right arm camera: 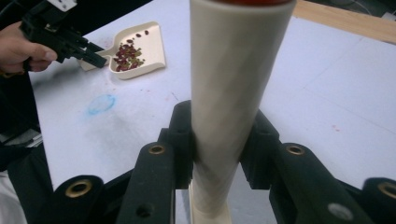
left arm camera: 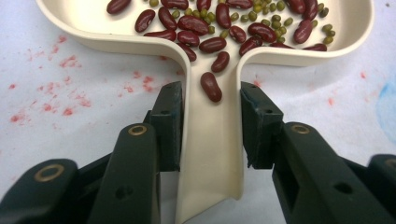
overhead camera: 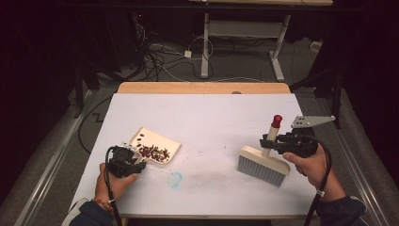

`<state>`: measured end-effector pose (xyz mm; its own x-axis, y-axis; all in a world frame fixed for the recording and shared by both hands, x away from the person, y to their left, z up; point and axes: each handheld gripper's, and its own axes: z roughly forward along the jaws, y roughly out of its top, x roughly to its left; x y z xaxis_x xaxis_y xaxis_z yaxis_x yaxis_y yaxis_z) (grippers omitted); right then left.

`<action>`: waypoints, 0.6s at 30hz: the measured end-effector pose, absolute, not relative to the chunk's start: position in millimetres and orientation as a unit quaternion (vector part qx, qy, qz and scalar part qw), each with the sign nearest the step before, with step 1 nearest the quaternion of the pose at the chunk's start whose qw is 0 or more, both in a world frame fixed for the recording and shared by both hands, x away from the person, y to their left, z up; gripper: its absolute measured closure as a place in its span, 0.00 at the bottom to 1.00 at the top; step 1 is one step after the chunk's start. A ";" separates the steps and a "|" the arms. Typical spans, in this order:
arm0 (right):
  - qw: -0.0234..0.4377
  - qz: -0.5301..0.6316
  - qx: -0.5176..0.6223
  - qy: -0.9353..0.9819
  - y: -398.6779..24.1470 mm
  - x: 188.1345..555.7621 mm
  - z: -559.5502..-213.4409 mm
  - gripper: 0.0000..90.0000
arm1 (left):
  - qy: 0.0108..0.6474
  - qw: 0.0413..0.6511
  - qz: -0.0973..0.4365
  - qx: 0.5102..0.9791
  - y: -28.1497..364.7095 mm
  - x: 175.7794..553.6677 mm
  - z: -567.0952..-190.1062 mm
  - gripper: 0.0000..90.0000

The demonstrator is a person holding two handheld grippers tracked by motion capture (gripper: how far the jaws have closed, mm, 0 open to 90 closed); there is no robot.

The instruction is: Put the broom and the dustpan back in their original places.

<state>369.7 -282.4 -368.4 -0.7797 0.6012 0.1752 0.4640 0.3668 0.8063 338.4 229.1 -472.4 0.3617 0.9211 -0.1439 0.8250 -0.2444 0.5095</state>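
Counter (overhead camera: pixel 207 117): white sheet over a wooden top, whose bare edge shows at 12 o'clock. Faint red specks lie around the dustpan, a blue smudge (overhead camera: pixel 175 179) toward 6 o'clock, and a grey scuffed patch just right of it.

Left tongs (overhead camera: pixel 134 157), at 8 o'clock, straddle the handle of the cream dustpan (overhead camera: pixel 157 143); a slight gap shows at each pad, so the hold is slack. The dustpan rests flat, carrying red and green beans (overhead camera: pixel 153 151).

Right tongs (overhead camera: pixel 269 142), at 4 o'clock, are clamped on the handle of the brush (overhead camera: pixel 263 162), bristles touching the sheet.

Beyond the counter: dark floor, tangled cables (overhead camera: pixel 155 59), a white desk frame (overhead camera: pixel 244 37).
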 end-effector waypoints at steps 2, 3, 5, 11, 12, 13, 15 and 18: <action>0.075 0.454 0.330 0.824 -283.0 377.1 -369.4 0.77 | 0.564 0.261 0.095 0.778 225.8 339.1 -472.8 0.62; 0.076 0.451 0.332 0.825 -282.8 380.9 -370.3 0.77 | 0.568 0.262 0.095 0.775 223.9 339.6 -472.6 0.59; 0.075 0.449 0.336 0.825 -282.6 389.1 -373.3 0.76 | 0.574 0.262 0.095 0.770 220.5 339.0 -472.7 0.54; 0.077 0.427 0.366 0.823 -281.9 416.5 -384.7 0.71 | 0.570 0.276 0.077 0.771 214.1 328.1 -470.4 0.46; 0.080 0.421 0.370 0.824 -280.9 421.2 -387.0 0.70 | 0.567 0.277 0.076 0.772 212.9 326.4 -470.2 0.45; 0.084 0.416 0.373 0.825 -279.7 425.3 -389.1 0.69 | 0.562 0.277 0.076 0.776 211.4 324.7 -469.9 0.44; 0.092 0.403 0.376 0.830 -277.0 433.4 -393.0 0.68 | 0.554 0.274 0.081 0.782 208.7 321.2 -469.2 0.44; 0.099 0.395 0.388 0.827 -273.4 443.9 -397.3 0.67 | 0.544 0.278 0.080 0.788 207.1 317.0 -468.7 0.43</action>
